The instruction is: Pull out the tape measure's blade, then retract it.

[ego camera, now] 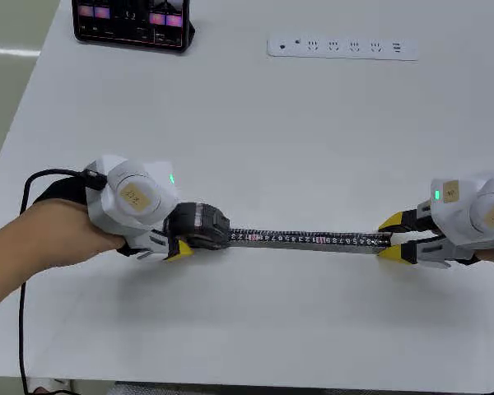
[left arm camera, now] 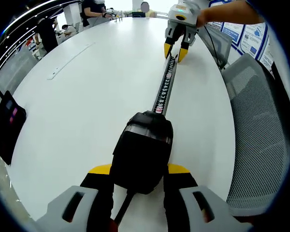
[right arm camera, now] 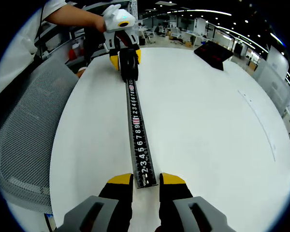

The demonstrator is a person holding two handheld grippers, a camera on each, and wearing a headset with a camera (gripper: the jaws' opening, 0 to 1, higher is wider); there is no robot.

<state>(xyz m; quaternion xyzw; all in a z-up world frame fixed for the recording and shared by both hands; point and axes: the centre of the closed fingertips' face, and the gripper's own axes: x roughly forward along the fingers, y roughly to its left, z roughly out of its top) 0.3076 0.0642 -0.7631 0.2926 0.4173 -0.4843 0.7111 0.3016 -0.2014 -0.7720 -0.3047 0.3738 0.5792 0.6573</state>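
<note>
Two hand-held grippers are set at opposite ends of a drawn-out tape measure (ego camera: 247, 238) over a white table (ego camera: 230, 123). The left gripper (ego camera: 188, 237) is closed on the black case (ego camera: 199, 224), which is clamped by its sides between the yellow-tipped jaws at the person's left. Whether the case rests on the tabletop or is held just above it cannot be told. The right gripper (ego camera: 391, 238) is closed on the free end of the blade (ego camera: 305, 239), whose two edges are pinched between the jaws, well apart from the case. The blade runs straight and flat between them, numbers upward, close to the table surface. The pull-out is judged to be largely done, so the step in hand is taken to be the end of the draw and the turn to retraction. For a clean result, the pull should be directed along the line of the case's mouth, with the two grippers level, so that the blade is neither twisted nor bowed. A sideways drift of either hand would be likely to kink the thin steel or drag its edge out of the pinch. The case should be clamped firmly, since spring tension is expected to tug it toward the right. Retraction is best done by walking the right gripper back toward the case at a controlled pace. Letting go at full length would probably make the blade whip.
</note>
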